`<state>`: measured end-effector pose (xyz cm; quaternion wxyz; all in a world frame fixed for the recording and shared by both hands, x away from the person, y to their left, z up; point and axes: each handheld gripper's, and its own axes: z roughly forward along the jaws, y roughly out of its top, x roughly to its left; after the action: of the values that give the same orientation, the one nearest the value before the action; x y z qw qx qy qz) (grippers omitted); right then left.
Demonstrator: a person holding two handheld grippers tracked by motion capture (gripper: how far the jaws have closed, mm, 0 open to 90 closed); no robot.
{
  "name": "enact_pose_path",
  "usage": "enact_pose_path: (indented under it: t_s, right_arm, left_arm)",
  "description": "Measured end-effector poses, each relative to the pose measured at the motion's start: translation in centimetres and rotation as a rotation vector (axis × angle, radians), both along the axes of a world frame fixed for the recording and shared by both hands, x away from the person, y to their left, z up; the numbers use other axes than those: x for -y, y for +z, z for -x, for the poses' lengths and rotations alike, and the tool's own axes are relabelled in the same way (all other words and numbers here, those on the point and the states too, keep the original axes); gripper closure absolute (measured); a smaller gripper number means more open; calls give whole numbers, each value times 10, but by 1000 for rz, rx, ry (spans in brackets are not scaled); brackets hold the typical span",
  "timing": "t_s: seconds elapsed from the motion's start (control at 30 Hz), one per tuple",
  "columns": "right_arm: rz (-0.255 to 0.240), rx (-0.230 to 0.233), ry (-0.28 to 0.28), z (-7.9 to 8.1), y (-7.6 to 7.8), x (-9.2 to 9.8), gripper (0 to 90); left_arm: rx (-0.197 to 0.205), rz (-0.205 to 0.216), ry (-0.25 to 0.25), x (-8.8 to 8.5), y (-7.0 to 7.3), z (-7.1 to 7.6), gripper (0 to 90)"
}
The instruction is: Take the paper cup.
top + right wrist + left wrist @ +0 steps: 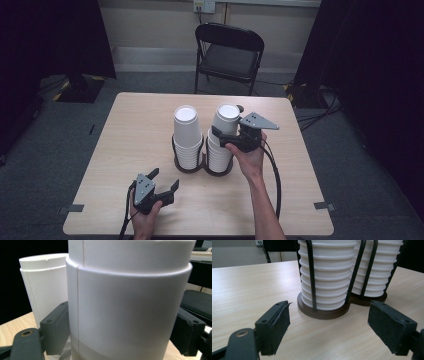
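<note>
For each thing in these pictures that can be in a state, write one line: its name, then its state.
Left cup stack: upside down, nested, standing in the holder.
Right cup stack: upside down, nested, top cup between the right gripper's jaws.
Cup holder: upright on the table, both sides loaded.
Left gripper: open, empty, low over the table.
Right gripper: around the top cup; grip cannot be told.
Folding chair: unfolded, unoccupied.

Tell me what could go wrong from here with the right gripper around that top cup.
1. The right gripper straddles the tilted top cup of the right stack; nested cups below might lift with it.
2. Squeezing hard could crush the thin paper wall.
3. The black holder may tip or slide, since the left gripper rests open on the table, apart from it.
</note>
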<state>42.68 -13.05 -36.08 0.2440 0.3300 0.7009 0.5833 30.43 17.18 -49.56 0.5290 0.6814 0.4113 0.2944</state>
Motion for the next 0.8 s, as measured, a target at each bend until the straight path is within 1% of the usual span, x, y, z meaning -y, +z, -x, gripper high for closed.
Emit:
enact_pose_path:
  t_s: [0.13,0.23,0.33,0.43,0.5,0.57,0.6,0.7,0.8]
  right_arm:
    - [-2,0,-7,0,3,0,157]
    - [-10,2,-7,1,5,1,158]
    - [-24,0,-5,1,8,2,159]
    - [-35,-6,-5,1,10,4,160]
    - [-40,-7,-7,1,10,5,160]
    - [-40,-7,-5,1,11,5,161]
    - [-34,-4,-6,1,12,5,161]
    - [-44,4,-5,1,17,5,162]
    - [-43,11,-2,1,20,5,162]
  left_arm:
    - [3,10,-4,-1,0,0,182]
    - [3,2,1,-1,0,0,183]
    - [4,8,2,-1,0,0,185]
    - [7,-4,7,0,0,1,186]
    - [6,-3,-3,0,0,1,192]
    - [8,-4,-2,1,0,1,192]
    - [9,-7,-2,1,0,1,193]
    - [7,-6,-4,1,0,1,194]
    - [8,-4,-2,1,0,1,194]
